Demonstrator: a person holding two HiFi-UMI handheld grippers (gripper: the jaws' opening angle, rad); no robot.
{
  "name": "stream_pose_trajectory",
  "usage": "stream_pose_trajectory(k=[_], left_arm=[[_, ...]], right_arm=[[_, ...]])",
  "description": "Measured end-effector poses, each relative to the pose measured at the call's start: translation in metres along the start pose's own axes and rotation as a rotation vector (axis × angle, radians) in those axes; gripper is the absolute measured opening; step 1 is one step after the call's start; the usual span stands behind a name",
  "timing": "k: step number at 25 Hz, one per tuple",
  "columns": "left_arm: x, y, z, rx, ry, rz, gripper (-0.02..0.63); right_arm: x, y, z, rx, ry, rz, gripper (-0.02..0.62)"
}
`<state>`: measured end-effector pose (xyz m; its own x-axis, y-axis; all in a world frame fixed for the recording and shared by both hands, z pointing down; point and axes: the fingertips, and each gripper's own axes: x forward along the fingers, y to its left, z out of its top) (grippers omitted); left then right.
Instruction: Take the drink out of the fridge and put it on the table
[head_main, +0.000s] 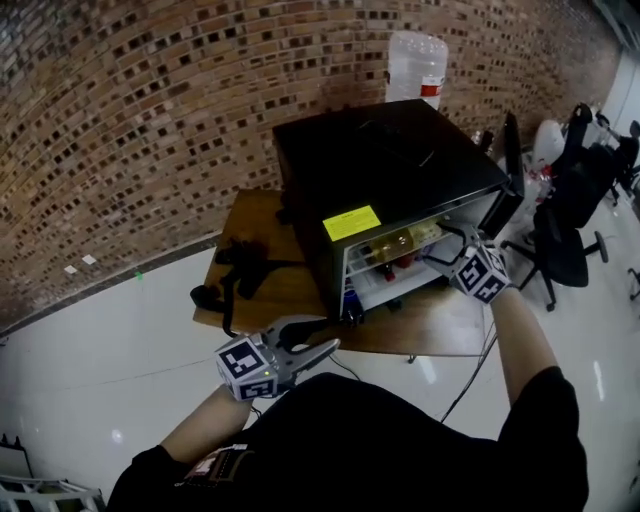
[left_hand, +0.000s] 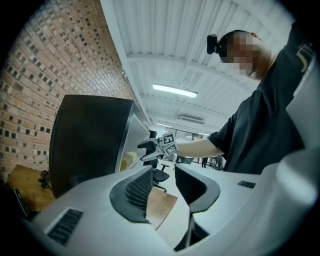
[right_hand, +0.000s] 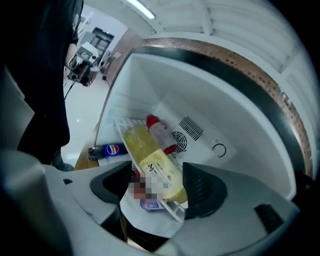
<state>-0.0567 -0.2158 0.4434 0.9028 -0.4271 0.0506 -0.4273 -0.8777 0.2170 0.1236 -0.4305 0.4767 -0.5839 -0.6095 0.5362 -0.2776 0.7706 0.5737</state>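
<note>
while the right gripper (head_main: 438, 245) is at the mouth of the open fridge (head_main: 390, 170), the head view puts the yellow drink (head_main: 395, 243) on the upper shelf just in front of it. the fridge stands on the table (head_main: 270, 215), with bare wood in front of it that looks like the natural place to set the drink down. the left gripper (head_main: 325, 338) hangs low near the person's body, well apart from the fridge.

from the left gripper view, the left gripper (left_hand: 165, 175) stands wide with nothing between its jaws; only the table (left_hand: 160, 210) corner shows beyond them. the fridge (left_hand: 85, 140) fills the left, and the right gripper (left_hand: 147, 150) is seen at its front.

from the right gripper view, the right gripper (right_hand: 157, 182) is wide apart and not yet closed. the drink (right_hand: 150, 160) lies on its side on the wire shelf (right_hand: 172, 207), lined up between the jaws. a red-capped bottle (right_hand: 157, 130) lies just behind it and a blue bottle (right_hand: 110, 149) lower down.

the step in hand looks like the grasp. to do it well, i would push in until the pads sit on the middle of the bottle's body, close firmly since round plastic may roll or slip, then draw it straight out, clear of the red-capped bottle.
</note>
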Motion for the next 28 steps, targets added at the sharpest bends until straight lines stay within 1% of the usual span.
stream_pose_trajectory(k=[2,5,6,8,9,10,13,15,17,18,19,20,23,25,28], left_arm=[[0.014,-0.002,0.002,0.005,0.003,0.003,0.143],[0.035,-0.004,0.007,-0.01,-0.011,0.008,0.143],[0.043,-0.003,0.008,-0.014,-0.014,0.011,0.143],[0.06,-0.003,0.011,-0.016,-0.024,0.016,0.143],[0.066,-0.001,0.01,-0.013,-0.02,0.017,0.143],[0.071,0.0,0.008,-0.009,-0.013,0.019,0.143],[0.082,0.006,0.009,-0.015,-0.012,0.028,0.143],[0.087,0.01,0.01,-0.026,-0.013,0.038,0.143],[0.09,0.014,0.009,-0.029,-0.008,0.043,0.143],[0.091,0.016,0.007,-0.029,-0.005,0.044,0.143],[0.092,0.018,0.005,-0.029,-0.001,0.044,0.143],[0.092,0.02,0.003,-0.029,0.001,0.043,0.143],[0.092,0.024,0.001,-0.03,0.005,0.045,0.143],[0.092,0.027,0.0,-0.028,0.006,0.046,0.143],[0.091,0.028,0.001,-0.028,0.008,0.038,0.143]], right_arm=[[0.012,-0.002,-0.012,-0.074,0.032,0.036,0.345],[0.029,-0.002,-0.02,-0.173,0.052,0.096,0.351],[0.035,-0.003,-0.023,-0.193,0.05,0.113,0.351],[0.046,-0.006,-0.027,-0.216,0.036,0.14,0.374],[0.051,-0.008,-0.028,-0.223,0.03,0.153,0.376],[0.056,-0.009,-0.03,-0.228,0.028,0.166,0.391],[0.068,-0.01,-0.034,-0.233,0.032,0.219,0.394],[0.072,-0.011,-0.034,-0.215,0.034,0.265,0.399],[0.071,-0.015,-0.031,-0.192,0.021,0.287,0.397],[0.068,-0.017,-0.028,-0.181,0.006,0.29,0.376],[0.064,-0.018,-0.025,-0.172,-0.009,0.295,0.332],[0.06,-0.018,-0.023,-0.167,-0.021,0.307,0.312],[0.045,-0.011,-0.02,-0.17,-0.033,0.367,0.282],[0.042,-0.01,-0.022,-0.171,-0.032,0.384,0.281],[0.053,-0.013,-0.024,-0.146,-0.023,0.378,0.294]])
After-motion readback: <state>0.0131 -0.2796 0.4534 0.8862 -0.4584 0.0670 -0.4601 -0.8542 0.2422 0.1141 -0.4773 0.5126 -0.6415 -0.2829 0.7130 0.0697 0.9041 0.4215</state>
